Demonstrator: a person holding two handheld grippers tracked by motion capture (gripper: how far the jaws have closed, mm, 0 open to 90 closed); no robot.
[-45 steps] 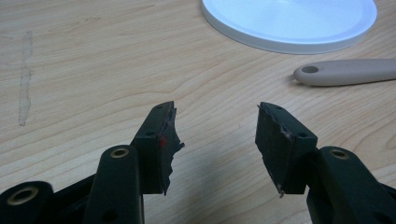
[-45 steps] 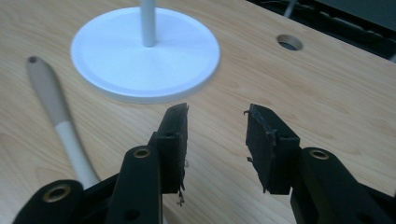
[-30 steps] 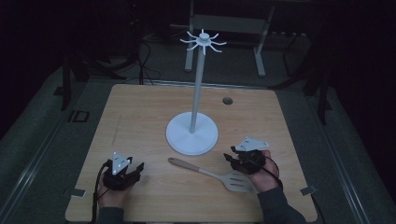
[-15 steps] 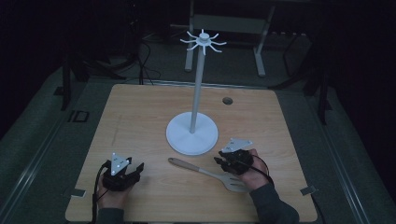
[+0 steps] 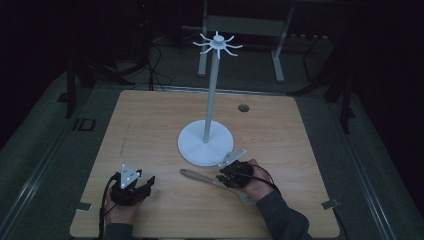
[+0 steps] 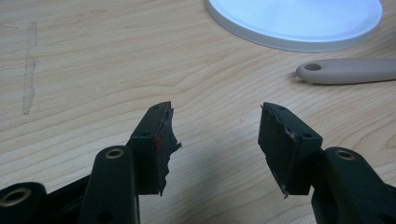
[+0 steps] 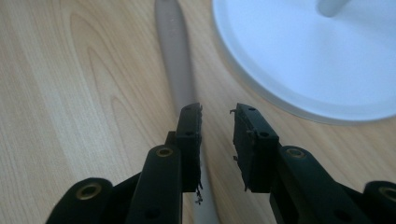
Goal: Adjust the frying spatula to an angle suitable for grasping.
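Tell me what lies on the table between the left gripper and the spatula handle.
Nothing: in the left gripper view, bare wood runs from the open left gripper to the spatula handle. The high view shows the same gap.

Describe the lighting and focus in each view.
High view: dim, surroundings nearly black, the white stand brightest. Left gripper view: bright, the table grain sharp. Right gripper view: bright, the spatula handle and stand base soft, jaws slightly blurred.

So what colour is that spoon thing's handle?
Light beige-grey. The spatula handle shows best in the left gripper view.
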